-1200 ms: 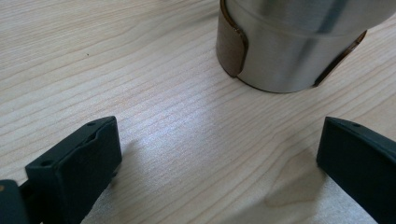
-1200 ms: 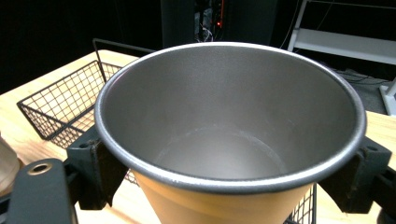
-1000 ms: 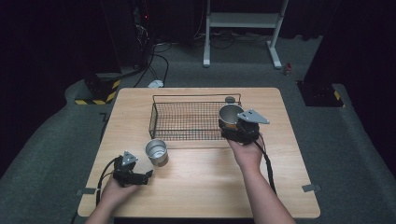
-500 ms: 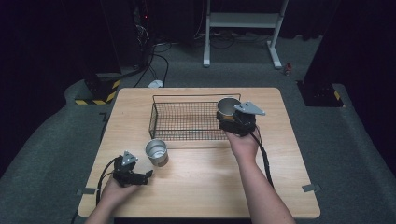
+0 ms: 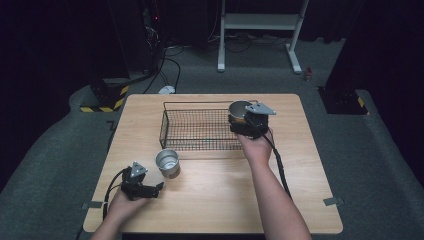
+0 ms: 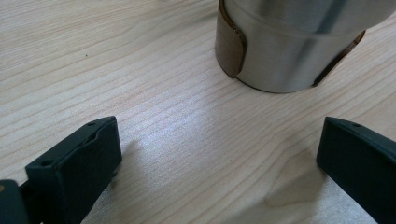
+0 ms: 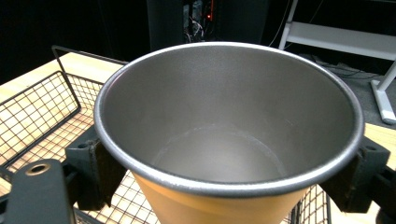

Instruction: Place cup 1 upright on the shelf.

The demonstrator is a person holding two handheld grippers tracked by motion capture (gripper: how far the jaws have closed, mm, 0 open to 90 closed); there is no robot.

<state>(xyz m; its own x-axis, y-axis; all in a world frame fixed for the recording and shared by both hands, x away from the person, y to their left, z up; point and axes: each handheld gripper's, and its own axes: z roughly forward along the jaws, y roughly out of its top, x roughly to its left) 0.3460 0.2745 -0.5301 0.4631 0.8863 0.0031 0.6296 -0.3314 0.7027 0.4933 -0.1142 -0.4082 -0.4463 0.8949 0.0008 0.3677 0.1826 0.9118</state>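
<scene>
- The held cup is upright, clamped between the right gripper jaws above the right end of the wire basket.
- The second cup stands on the table just in front of the basket.
- The left gripper, near that cup, has its jaws apart.

Tabletop: pale wood, visible grain, smooth with a low satin sheen. Cup in the right hand-held gripper: matt grey metal inside, rolled rim, tan outer band; second cup is brushed steel, semi-glossy, with a brown band low on it. Basket is thin black wire mesh; jaws are matt black plastic.
</scene>
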